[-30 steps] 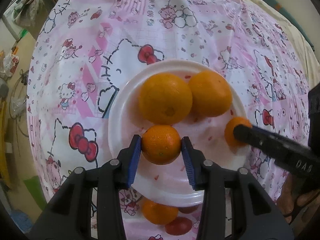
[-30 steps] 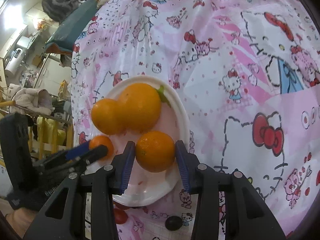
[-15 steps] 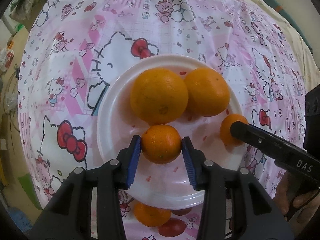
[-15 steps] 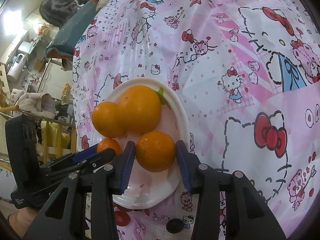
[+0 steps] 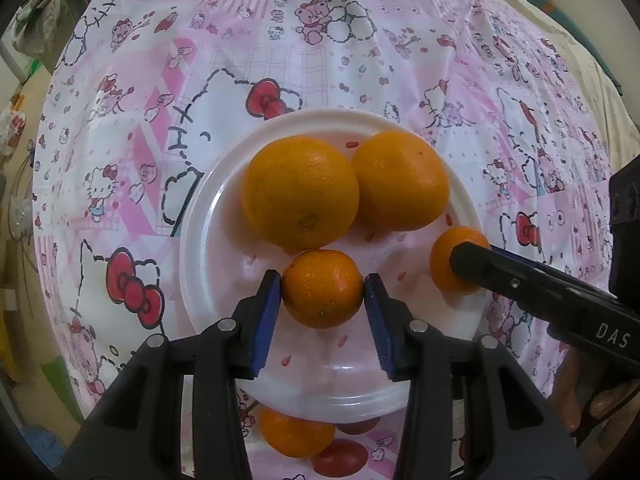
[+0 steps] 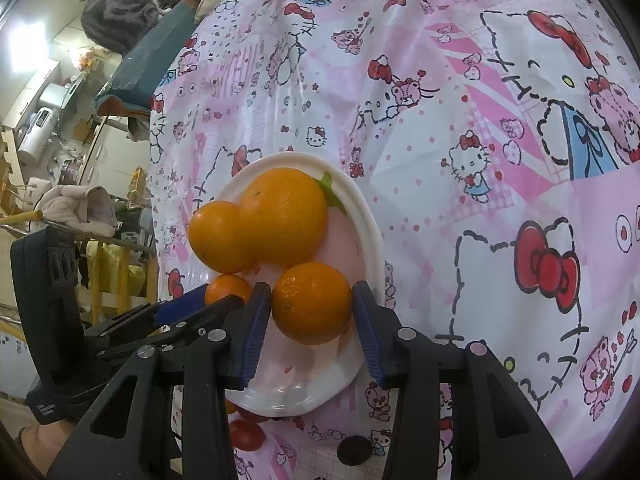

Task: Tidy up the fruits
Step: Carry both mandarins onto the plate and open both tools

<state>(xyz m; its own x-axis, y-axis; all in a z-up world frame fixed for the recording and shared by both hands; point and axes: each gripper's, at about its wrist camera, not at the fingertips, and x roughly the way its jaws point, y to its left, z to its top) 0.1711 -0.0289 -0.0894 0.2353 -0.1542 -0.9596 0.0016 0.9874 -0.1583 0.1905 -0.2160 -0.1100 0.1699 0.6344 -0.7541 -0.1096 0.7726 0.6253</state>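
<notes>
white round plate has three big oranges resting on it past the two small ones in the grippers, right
Not quite: the white round plate has two big oranges resting on it, not three, as the left wrist view shows. The rest holds: the left gripper and the right gripper each grip a small orange there.

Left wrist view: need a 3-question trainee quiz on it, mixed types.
1. True or false: the biggest orange lies off the white plate.
2. The left gripper is shut on: A) a spoon B) a small orange C) a banana.
3. How many oranges sit on the tablecloth beyond the plate?
Key: 1 false; 2 B; 3 one, the loose orange by the near rim.
</notes>
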